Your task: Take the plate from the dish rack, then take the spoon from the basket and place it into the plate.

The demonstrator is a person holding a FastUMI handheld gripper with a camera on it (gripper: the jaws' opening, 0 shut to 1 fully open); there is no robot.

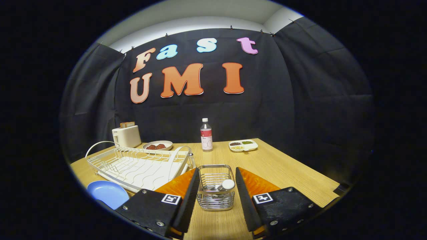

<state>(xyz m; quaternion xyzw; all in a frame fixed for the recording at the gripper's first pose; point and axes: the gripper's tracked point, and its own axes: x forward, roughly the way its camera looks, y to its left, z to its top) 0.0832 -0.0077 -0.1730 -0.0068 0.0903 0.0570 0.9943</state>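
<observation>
Hand-held gripper [215, 186] spread wide, fingers flanking wire basket [215, 187], lower centre; white-tipped spoon [227, 184] inside. Blue plate [108, 194] on bench [287, 168], lower left, beside dish rack [140, 165].

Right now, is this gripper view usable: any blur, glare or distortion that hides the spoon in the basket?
Gripper view: sharp, evenly lit, no glare. Fisheye bends the table edge and the dish rack. The open tongs flank the wire basket without touching it. The spoon shows as a pale rounded end among shadowed wires, its remainder hard to make out. The blue plate lies beside the rack.
</observation>
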